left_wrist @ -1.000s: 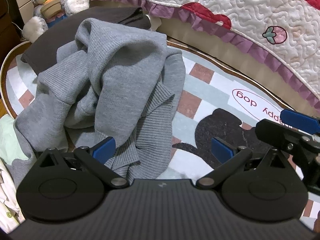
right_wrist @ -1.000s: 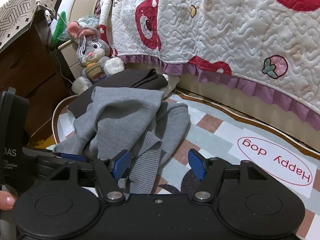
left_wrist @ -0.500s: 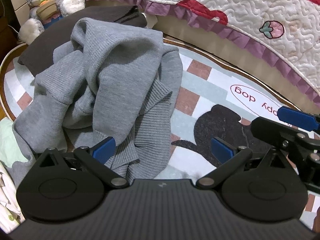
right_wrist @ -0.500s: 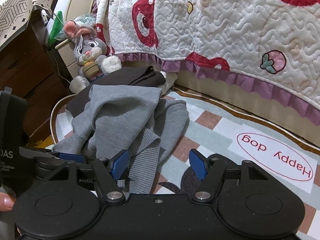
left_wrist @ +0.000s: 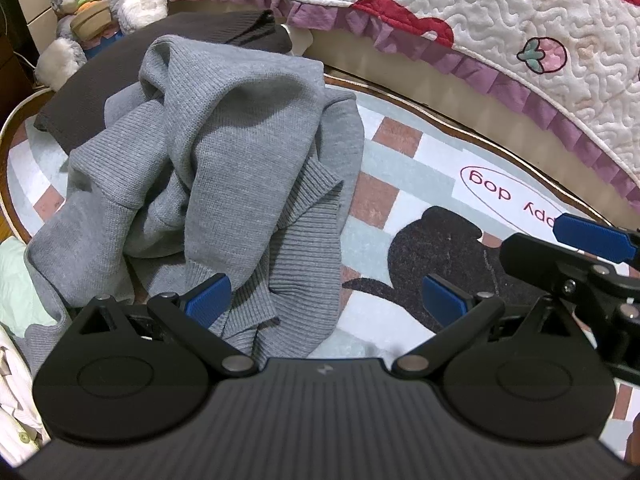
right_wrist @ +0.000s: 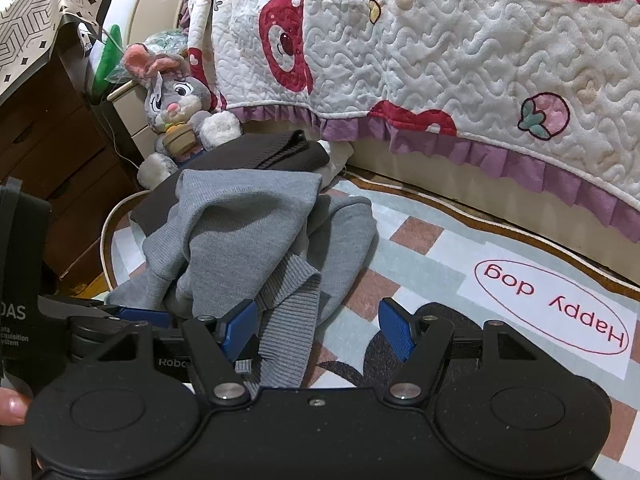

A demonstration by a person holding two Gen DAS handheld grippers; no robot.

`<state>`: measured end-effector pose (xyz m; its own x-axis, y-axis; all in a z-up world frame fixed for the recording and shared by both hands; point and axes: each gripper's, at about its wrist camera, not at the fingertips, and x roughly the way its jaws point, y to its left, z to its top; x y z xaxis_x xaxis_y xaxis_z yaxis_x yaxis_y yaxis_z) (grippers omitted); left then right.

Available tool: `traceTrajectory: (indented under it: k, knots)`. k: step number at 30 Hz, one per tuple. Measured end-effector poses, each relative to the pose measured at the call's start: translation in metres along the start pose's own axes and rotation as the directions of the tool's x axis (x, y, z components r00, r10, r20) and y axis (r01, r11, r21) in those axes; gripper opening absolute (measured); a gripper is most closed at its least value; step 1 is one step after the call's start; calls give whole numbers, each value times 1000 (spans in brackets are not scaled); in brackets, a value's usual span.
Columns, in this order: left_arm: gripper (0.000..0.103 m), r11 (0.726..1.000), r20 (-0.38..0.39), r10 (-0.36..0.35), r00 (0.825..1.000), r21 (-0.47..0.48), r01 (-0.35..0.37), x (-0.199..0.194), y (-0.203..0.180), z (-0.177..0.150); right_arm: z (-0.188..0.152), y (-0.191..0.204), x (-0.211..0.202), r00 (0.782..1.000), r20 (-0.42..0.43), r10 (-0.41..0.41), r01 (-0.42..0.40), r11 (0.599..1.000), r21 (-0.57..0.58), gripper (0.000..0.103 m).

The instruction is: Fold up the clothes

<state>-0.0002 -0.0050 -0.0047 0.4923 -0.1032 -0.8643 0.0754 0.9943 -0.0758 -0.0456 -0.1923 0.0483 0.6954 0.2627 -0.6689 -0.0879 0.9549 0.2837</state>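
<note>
A crumpled grey knit sweater (left_wrist: 224, 160) lies heaped on the patterned rug (left_wrist: 404, 176), its ribbed hem nearest me. My left gripper (left_wrist: 326, 300) hovers open just over that hem, nothing between its blue pads. In the right wrist view the same sweater (right_wrist: 248, 232) sits left of centre, and my right gripper (right_wrist: 318, 330) is open, its left pad beside the ribbed hem. The right gripper's blue fingertip (left_wrist: 592, 236) shows at the right edge of the left wrist view. A dark brown garment (left_wrist: 132, 64) lies under and behind the sweater.
A bed with a quilted white and red cover (right_wrist: 460, 60) runs along the back. A plush rabbit (right_wrist: 176, 112) sits by a wooden drawer unit (right_wrist: 44, 148). Pale green and white clothes (left_wrist: 16, 288) lie at the left. The rug's "Happy dog" patch (right_wrist: 552, 304) lies to the right.
Both grippers have drifted slightly forward and lower toward the sweater's ribbed hem. The jaws stay open and the sweater has not moved.
</note>
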Motion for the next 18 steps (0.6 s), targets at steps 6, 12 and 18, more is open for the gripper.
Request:
traceTrajectory:
  k: [6, 12, 18]
  knots:
    - [103, 1000, -2, -4, 1000, 8, 4, 0, -1, -1, -1, 0, 0, 1000, -1, 4, -4, 1000, 2, 73]
    - [103, 1000, -2, -4, 1000, 15, 4, 1, -3, -2, 1, 1, 1, 1000, -3, 7, -7, 1000, -7, 74]
    - [103, 1000, -7, -9, 1000, 23, 9, 2, -2, -1, 0, 1, 1, 1000, -7, 5, -5, 1000, -5, 74]
